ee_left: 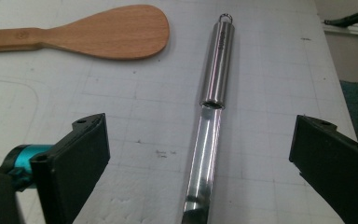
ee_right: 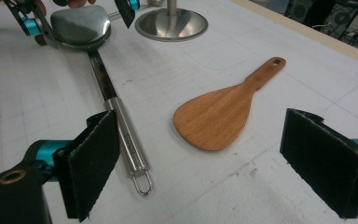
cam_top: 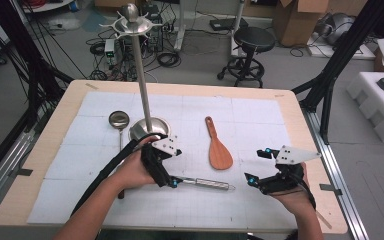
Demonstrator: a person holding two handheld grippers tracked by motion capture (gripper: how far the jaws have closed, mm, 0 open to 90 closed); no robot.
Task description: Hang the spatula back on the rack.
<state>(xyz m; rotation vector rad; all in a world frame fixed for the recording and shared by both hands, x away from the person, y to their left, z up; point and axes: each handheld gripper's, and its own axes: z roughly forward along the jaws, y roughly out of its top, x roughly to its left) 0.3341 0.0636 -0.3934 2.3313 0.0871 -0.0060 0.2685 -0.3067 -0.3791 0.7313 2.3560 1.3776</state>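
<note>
1. Your left gripper (cam_top: 166,167) sits over the bowl end of the long polished steel spoon with the tubular handle (cam_top: 207,183), which lies flat on the white gridded mat (cam_top: 260,112) covering the worktop (cam_top: 300,120).
2. In the left gripper view, the spoon's flat neck and round handle (ee_left: 216,70) run straight up the gap between your black fingers (ee_left: 81,158). The fingers stand wide apart, and neither pad touches the metal.
3. From the right gripper view, the spoon's shiny bowl (ee_right: 80,27) sits between your left gripper's teal-jointed fingers (ee_right: 28,23), with the hanging loop at the handle's near end.
4. Your right gripper (cam_top: 262,167) hovers near the worktop's right edge, fingers spread wide with nothing between them.
5. The flat wooden rice paddle (cam_top: 218,147) lies just beyond the spoon handle, apart from it, with its blade toward you.
6. The tall steel hanging stand with the round domed base (cam_top: 147,127) rises just behind your left hand (cam_top: 132,172).
7. A second steel ladle with a dark handle (cam_top: 119,122) lies left of the stand's base.
</note>
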